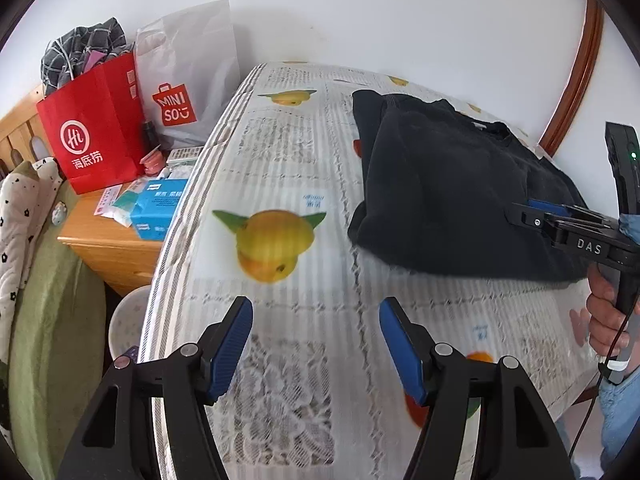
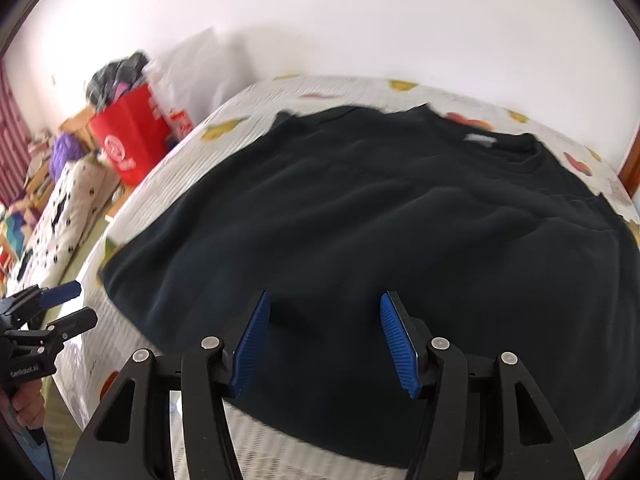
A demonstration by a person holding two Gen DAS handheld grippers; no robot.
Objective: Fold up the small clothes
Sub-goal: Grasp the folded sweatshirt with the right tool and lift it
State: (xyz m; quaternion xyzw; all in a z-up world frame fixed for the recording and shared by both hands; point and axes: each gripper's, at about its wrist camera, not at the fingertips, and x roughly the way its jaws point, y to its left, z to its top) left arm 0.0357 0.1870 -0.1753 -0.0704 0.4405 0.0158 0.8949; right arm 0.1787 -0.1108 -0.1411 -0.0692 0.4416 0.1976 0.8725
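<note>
Right wrist view: fruit-printed white tablecloth [image 2: 460, 94] over table, dark, near-black knit sweatshirt [image 2: 360, 220] spread on it, neck label toward far edge, one side apparently folded over the body. Left wrist view: same sweatshirt [image 1: 448, 184] lay well right of centre, bare printed cloth [image 1: 280, 160] below left gripper [image 1: 316, 344]. Red paper carrier bag [image 1: 96, 128] and white plastic shopping bag [image 1: 188, 76] stood on side cabinet, clear of work.

Right gripper [image 2: 324, 336] hung over near hem, blue pads apart, nothing between. Left gripper likewise jaws apart and empty, off the garment.

Judged: regrasp before next fold. Best taken at matching corners of one edge, pinching all layers, lifting level, laying edge to edge, smoothing wrinkles first. Motion blur noted; settle before closing.
</note>
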